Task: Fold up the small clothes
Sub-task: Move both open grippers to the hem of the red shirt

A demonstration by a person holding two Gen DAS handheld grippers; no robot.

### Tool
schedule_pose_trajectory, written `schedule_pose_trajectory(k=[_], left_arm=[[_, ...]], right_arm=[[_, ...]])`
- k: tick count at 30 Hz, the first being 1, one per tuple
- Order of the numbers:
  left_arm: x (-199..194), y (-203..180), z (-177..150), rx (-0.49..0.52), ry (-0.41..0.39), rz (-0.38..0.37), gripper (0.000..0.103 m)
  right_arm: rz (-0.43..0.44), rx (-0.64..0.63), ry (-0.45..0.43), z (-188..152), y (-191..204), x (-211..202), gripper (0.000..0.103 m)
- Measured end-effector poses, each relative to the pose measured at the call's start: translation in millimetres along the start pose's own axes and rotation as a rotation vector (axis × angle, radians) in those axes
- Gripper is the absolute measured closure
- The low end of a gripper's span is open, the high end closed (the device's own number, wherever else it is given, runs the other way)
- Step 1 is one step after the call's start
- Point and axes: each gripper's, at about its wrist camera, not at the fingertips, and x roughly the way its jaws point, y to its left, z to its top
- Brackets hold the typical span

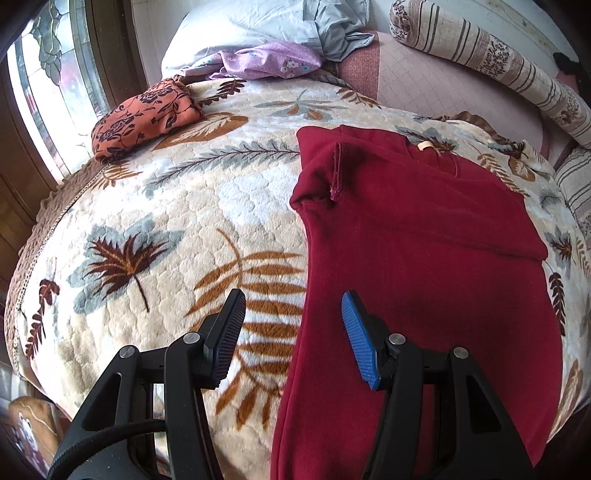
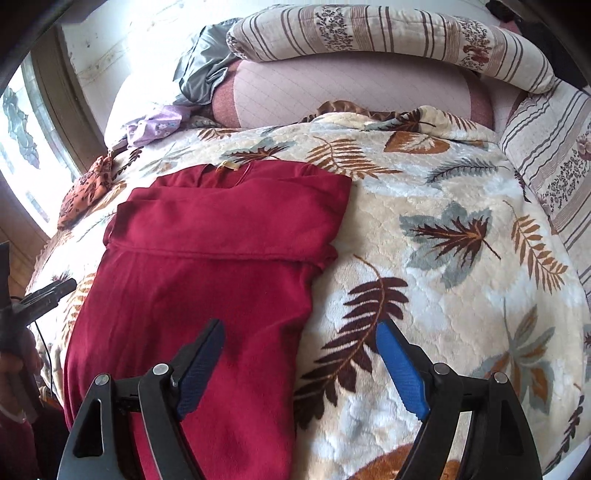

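A dark red garment (image 1: 424, 258) lies flat on a leaf-patterned blanket (image 1: 166, 221), its sleeves folded in over the body and its collar at the far end. It also shows in the right wrist view (image 2: 207, 266). My left gripper (image 1: 293, 306) is open and empty, above the garment's left edge near its bottom end. My right gripper (image 2: 301, 332) is open and empty, above the garment's right edge. The left gripper also shows at the left edge of the right wrist view (image 2: 48, 291).
A folded orange floral cloth (image 1: 144, 118) lies at the blanket's far left. A purple floral cloth (image 1: 266, 59) and a pale blue cloth (image 1: 314, 26) lie behind it. A striped bolster (image 2: 388, 40) and a pink cushion (image 2: 351, 92) lie at the back.
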Motion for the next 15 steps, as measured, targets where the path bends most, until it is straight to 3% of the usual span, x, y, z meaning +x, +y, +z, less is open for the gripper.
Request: schedule_pose_trajectory(k=[9,15], left_arm=[[-36,12,-49,0.019,0.049,-0.072,0.049],[-37,13,-89,0.048,0.141,-0.106,0.049]], right_arm=[[0.054,0.011,0.093,-61,-2,-5,0.021],[0.102,0.055,0.162,-99,-9,1,0.021]])
